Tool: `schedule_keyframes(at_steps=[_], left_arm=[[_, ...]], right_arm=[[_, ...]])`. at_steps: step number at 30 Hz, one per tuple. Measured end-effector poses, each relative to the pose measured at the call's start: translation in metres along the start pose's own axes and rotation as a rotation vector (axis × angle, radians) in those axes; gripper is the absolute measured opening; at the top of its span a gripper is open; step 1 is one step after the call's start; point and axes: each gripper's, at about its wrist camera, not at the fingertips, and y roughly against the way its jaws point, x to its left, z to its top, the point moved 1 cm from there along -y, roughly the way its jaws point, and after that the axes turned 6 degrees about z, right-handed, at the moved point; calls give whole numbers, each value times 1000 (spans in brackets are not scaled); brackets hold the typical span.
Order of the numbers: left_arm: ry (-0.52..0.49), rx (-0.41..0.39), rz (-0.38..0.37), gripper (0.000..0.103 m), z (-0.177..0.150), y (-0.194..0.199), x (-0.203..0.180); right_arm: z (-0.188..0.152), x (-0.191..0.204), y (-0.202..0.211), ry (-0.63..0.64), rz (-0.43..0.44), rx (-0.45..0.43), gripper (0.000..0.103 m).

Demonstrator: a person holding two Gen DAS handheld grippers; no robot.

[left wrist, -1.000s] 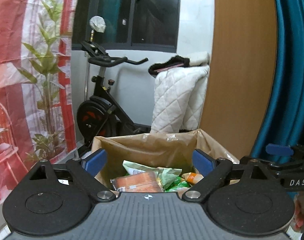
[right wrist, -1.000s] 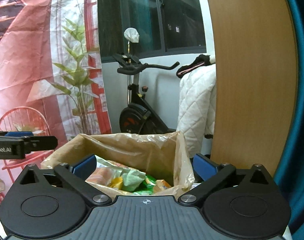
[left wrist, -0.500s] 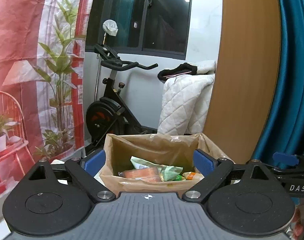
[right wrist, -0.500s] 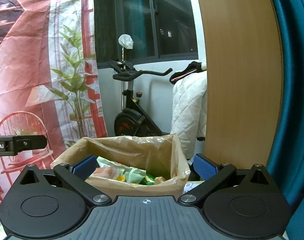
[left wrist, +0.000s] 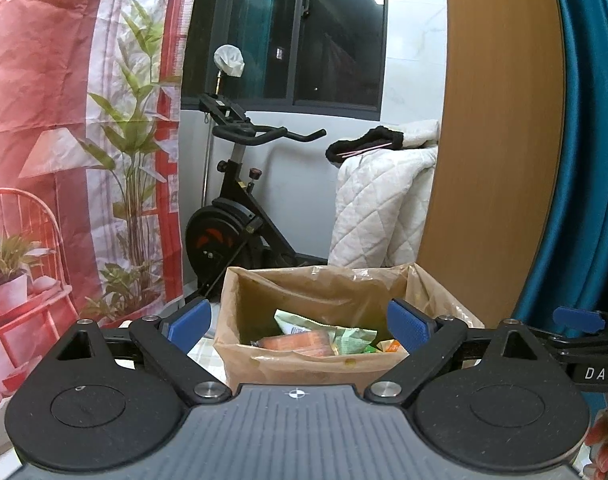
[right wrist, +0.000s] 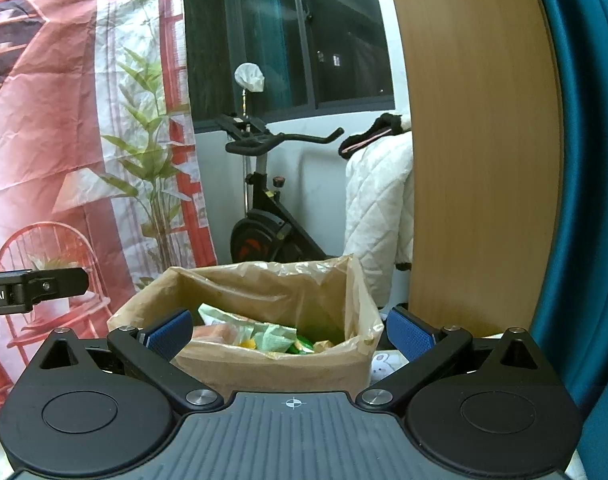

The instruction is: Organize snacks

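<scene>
A brown cardboard box [left wrist: 304,368] lined with a crinkled brown bag holds several snack packets: an orange packet [left wrist: 300,342] and green-white ones [left wrist: 351,340]. The same box [right wrist: 272,368] shows in the right wrist view with green packets [right wrist: 272,334] inside. My left gripper [left wrist: 300,324] is open and empty, its blue pads wide on either side of the box, which stands a little ahead. My right gripper [right wrist: 290,330] is open and empty too, facing the box from the right. Each gripper shows at the edge of the other's view.
Behind the box stand an exercise bike [left wrist: 240,216] and a white quilted cover [left wrist: 379,208]. A red-and-white printed backdrop [left wrist: 64,140] hangs at left. A wooden panel [left wrist: 499,140] and a teal curtain [left wrist: 583,140] rise at right. A person's fingers [left wrist: 599,444] show at the lower right.
Both grippers have pulled back and risen away from the box, so it looks smaller and farther off. Both stayed open and empty.
</scene>
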Motion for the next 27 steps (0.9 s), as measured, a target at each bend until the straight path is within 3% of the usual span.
schedule_keyframes(at_steps=[27], left_arm=[[-16,1,38,96,-6,6,-5]], right_arm=[[-9,-2,2,-17,7,31,102]])
